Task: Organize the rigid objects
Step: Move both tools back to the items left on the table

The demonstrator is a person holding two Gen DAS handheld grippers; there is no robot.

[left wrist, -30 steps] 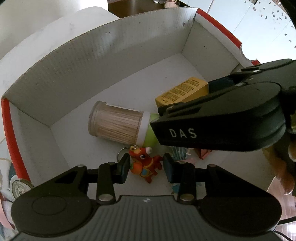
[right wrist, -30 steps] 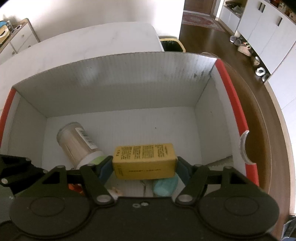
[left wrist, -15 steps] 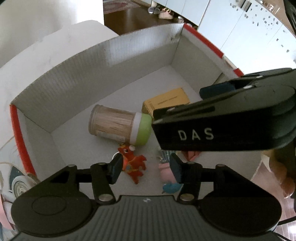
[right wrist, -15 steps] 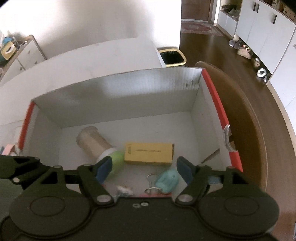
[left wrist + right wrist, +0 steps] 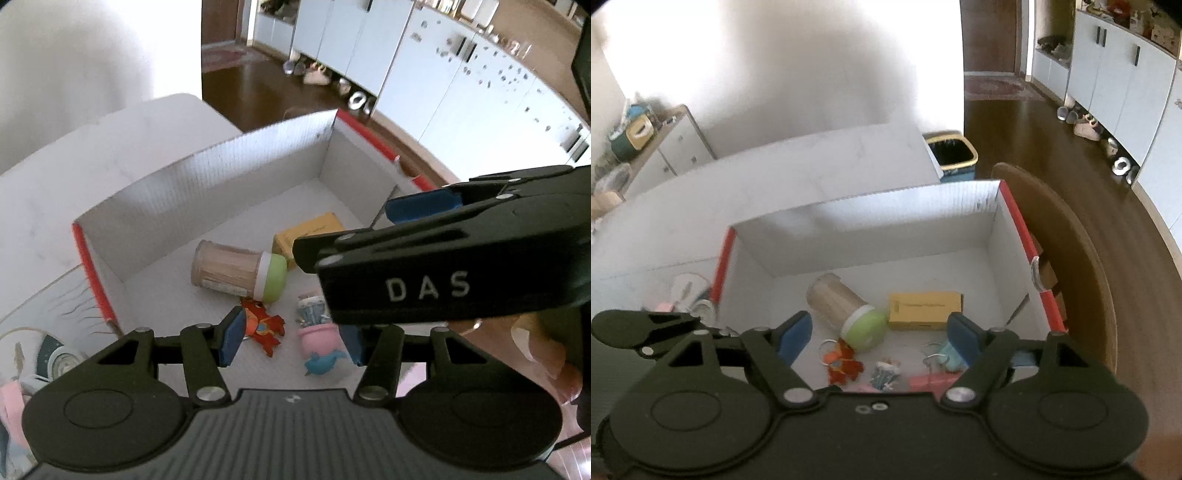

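Observation:
A white cardboard box with red rims holds a toothpick jar with a green lid, a yellow carton, a red-orange toy keychain, a small cactus-in-pink-pot figure and a teal keychain. The jar, the carton and the red toy also show in the left wrist view. My left gripper is open and empty above the box's near side. My right gripper is open and empty, raised above the box; it shows from the side in the left wrist view.
The box stands on a white table beside a round wooden table edge. Small items lie on the table left of the box. A bin stands on the wooden floor beyond. White cabinets line the right.
The right gripper let go of the yellow carton, which now lies on the box floor. Both grippers rose and drew back from the box.

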